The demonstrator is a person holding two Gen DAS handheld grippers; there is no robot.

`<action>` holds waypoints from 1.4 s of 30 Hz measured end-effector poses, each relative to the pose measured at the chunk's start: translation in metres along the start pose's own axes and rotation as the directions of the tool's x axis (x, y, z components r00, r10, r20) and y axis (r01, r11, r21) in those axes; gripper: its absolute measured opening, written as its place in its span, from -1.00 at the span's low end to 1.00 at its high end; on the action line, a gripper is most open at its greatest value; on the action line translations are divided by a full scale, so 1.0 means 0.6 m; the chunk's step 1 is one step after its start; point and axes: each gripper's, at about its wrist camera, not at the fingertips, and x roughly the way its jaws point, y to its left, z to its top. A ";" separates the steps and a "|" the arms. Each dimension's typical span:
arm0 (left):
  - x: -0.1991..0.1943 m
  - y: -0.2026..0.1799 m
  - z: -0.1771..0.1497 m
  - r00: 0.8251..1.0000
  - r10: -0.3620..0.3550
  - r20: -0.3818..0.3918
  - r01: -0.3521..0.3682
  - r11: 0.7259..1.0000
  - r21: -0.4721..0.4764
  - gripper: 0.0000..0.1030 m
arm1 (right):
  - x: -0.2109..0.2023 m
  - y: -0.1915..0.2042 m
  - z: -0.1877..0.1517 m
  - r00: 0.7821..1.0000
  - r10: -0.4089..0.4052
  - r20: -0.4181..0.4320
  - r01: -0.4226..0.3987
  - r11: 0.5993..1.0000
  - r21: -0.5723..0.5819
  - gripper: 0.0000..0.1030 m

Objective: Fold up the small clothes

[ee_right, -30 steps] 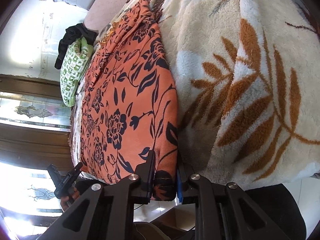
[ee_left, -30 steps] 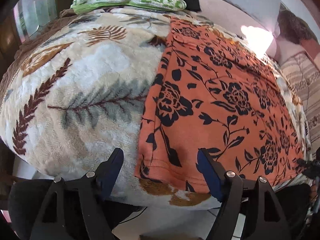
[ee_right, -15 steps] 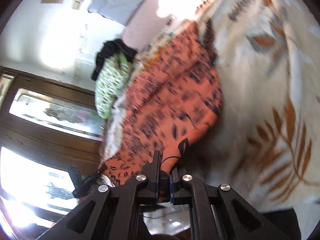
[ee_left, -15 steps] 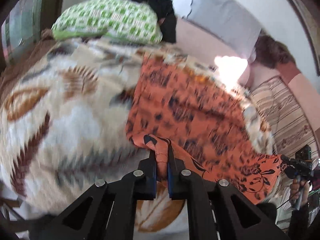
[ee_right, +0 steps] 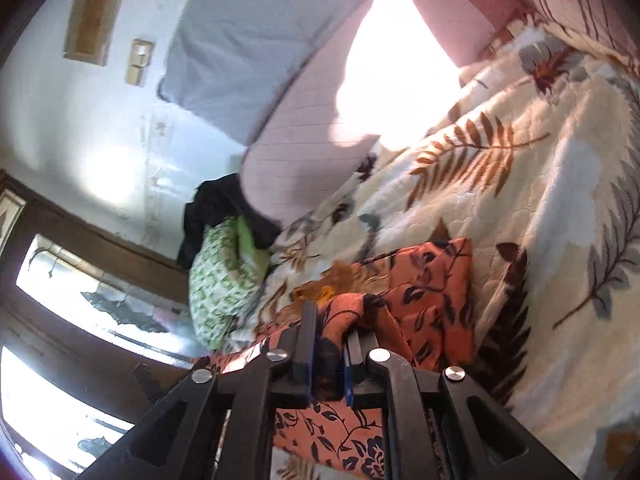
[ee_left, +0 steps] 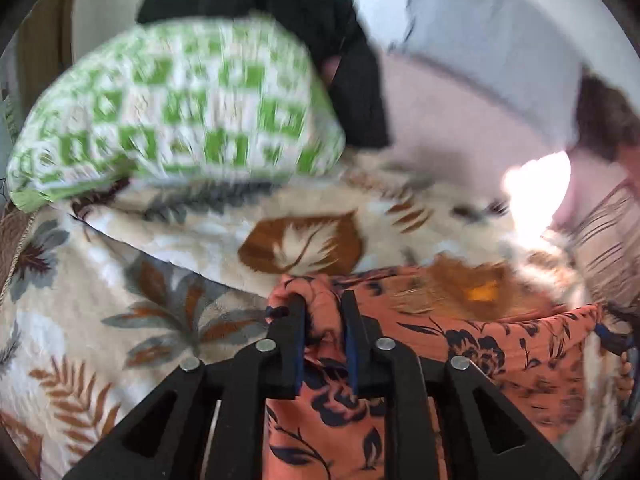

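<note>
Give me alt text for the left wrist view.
The left gripper, its jaws opening, has a bunched corner of an orange floral garment between them above a cream leaf-print blanket. Behind lie a blurred green-and-white checked pillow and a black cloth.

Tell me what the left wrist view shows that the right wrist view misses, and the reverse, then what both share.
Only the left wrist view shows the left gripper, its jaws opening with a bunch of the orange floral garment between them. Only the right wrist view shows the right gripper, its jaws opening around another part of that garment, plus a window and a framed picture. Both show the leaf-print blanket, the green checked pillow and the black cloth behind it.
</note>
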 end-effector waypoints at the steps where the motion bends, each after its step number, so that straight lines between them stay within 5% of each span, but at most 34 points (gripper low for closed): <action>1: 0.019 0.008 -0.005 0.999 0.023 -0.028 -0.024 0.999 -0.021 -0.62 | 0.018 -0.020 -0.001 0.996 -0.083 -0.009 0.083 0.996 0.014 0.88; 2: 0.019 0.019 -0.014 1.000 0.022 -0.013 -0.022 0.998 -0.052 -0.57 | 0.021 -0.031 -0.009 0.996 -0.094 0.012 0.094 0.995 0.020 0.89; 4: -0.010 0.039 -0.038 0.997 0.062 0.046 -0.059 0.997 -0.054 -0.16 | 0.006 -0.037 -0.023 0.999 -0.027 0.031 0.027 1.000 0.002 0.89; 6: -0.055 0.053 -0.065 0.987 0.105 0.117 -0.102 0.994 -0.032 0.21 | -0.028 -0.033 -0.039 0.995 -0.064 0.080 0.067 0.997 -0.040 0.89; 8: -0.095 0.074 -0.093 0.984 0.104 0.142 -0.100 0.994 -0.037 0.29 | -0.046 -0.036 -0.065 0.997 -0.047 0.061 0.050 0.997 -0.057 0.89; 11: -0.127 0.094 -0.148 0.998 -0.001 0.064 0.006 0.998 -0.070 0.29 | -0.040 -0.037 -0.121 0.995 -0.084 -0.049 0.078 0.990 -0.121 0.89; 13: -0.114 0.083 -0.191 0.998 -0.064 -0.012 0.063 0.997 -0.054 0.29 | -0.011 -0.032 -0.152 0.982 -0.157 -0.102 0.133 0.969 -0.207 0.87; 17: -0.050 0.036 -0.233 0.990 -0.080 -0.118 0.081 0.997 0.003 0.29 | 0.053 -0.027 -0.171 0.964 -0.211 -0.159 0.165 0.951 -0.260 0.82; 19: -0.037 0.026 -0.236 0.992 -0.060 -0.111 0.061 0.998 0.008 0.16 | 0.066 -0.021 -0.173 0.954 -0.250 -0.168 0.197 0.940 -0.277 0.65; 20: -0.030 0.024 -0.233 0.991 -0.055 -0.122 0.056 0.998 0.009 -0.42 | 0.069 -0.019 -0.172 0.948 -0.257 -0.186 0.201 0.940 -0.276 0.47; 21: -0.021 0.023 -0.227 0.984 -0.077 -0.162 0.077 0.997 -0.004 -0.61 | 0.071 -0.015 -0.171 0.942 -0.262 -0.208 0.201 0.940 -0.275 -0.17; 22: -0.019 0.023 -0.217 0.981 -0.081 -0.174 0.077 0.997 -0.028 -0.67 | 0.072 -0.009 -0.171 0.939 -0.262 -0.222 0.197 0.940 -0.278 -0.40; 25: -0.028 0.011 -0.182 0.986 -0.048 -0.162 0.048 0.999 -0.006 -0.73 | 0.072 0.018 -0.162 0.931 -0.289 -0.222 0.218 0.930 -0.297 -0.49; 27: -0.062 0.009 -0.159 0.991 -0.066 -0.121 0.064 0.998 -0.020 -0.73 | 0.048 0.044 -0.152 0.956 -0.242 -0.164 0.191 0.943 -0.272 -0.50; 30: -0.143 0.008 -0.151 0.996 -0.071 -0.050 0.072 0.997 0.010 -0.74 | -0.002 0.095 -0.155 0.967 -0.209 -0.147 0.158 0.941 -0.301 -0.51; 36: -0.282 0.038 -0.280 0.987 -0.150 -0.053 0.148 0.988 -0.033 -0.72 | -0.122 0.110 -0.262 0.965 -0.191 -0.180 0.127 0.940 -0.315 -0.52; 39: -0.253 0.047 -0.383 0.971 -0.177 -0.162 0.173 0.984 -0.040 -0.66 | -0.141 0.049 -0.353 0.941 -0.241 -0.237 0.173 0.946 -0.276 -0.46; 41: -0.210 0.051 -0.428 0.966 -0.092 -0.241 0.091 0.996 -0.015 -0.56 | -0.117 -0.016 -0.407 0.903 -0.284 -0.323 0.209 0.946 -0.247 -0.26; 42: -0.200 0.057 -0.433 0.967 -0.074 -0.244 0.072 0.997 -0.017 -0.42 | -0.109 -0.043 -0.422 0.887 -0.319 -0.334 0.249 0.939 -0.235 0.12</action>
